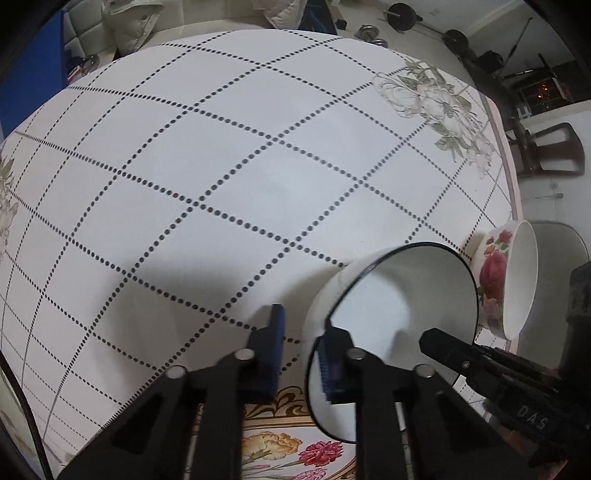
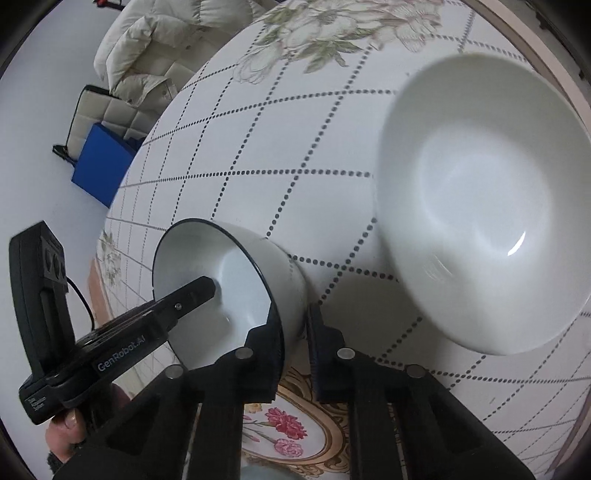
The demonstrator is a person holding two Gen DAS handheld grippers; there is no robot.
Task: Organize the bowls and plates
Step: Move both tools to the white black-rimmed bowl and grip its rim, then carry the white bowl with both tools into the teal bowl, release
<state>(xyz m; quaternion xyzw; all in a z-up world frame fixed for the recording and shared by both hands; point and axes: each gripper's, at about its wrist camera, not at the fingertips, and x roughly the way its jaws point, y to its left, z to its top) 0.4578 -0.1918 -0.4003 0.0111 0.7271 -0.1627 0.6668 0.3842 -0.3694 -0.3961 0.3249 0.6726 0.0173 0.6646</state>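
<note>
A white bowl with a dark rim (image 1: pixel 391 306) (image 2: pixel 221 291) sits on the tablecloth, held from both sides. My left gripper (image 1: pixel 301 354) is shut on its rim, one finger inside and one outside. My right gripper (image 2: pixel 295 343) is shut on the same bowl's rim from the opposite side. The right gripper's finger (image 1: pixel 458 354) shows inside the bowl in the left wrist view; the left gripper's finger (image 2: pixel 184 295) shows inside it in the right wrist view. A rose-patterned bowl (image 1: pixel 506 280) stands beside it; its plain white inside (image 2: pixel 480 206) fills the right wrist view.
The table (image 1: pixel 221 166) has a white dotted-grid cloth with flower prints; its edge (image 1: pixel 513 184) runs along the right. A floral plate (image 1: pixel 280 446) (image 2: pixel 295 424) lies under the grippers. Beyond the table are a chair (image 1: pixel 550 155), weights (image 1: pixel 402 14), a blue box (image 2: pixel 99 166) and a padded coat (image 2: pixel 155 55).
</note>
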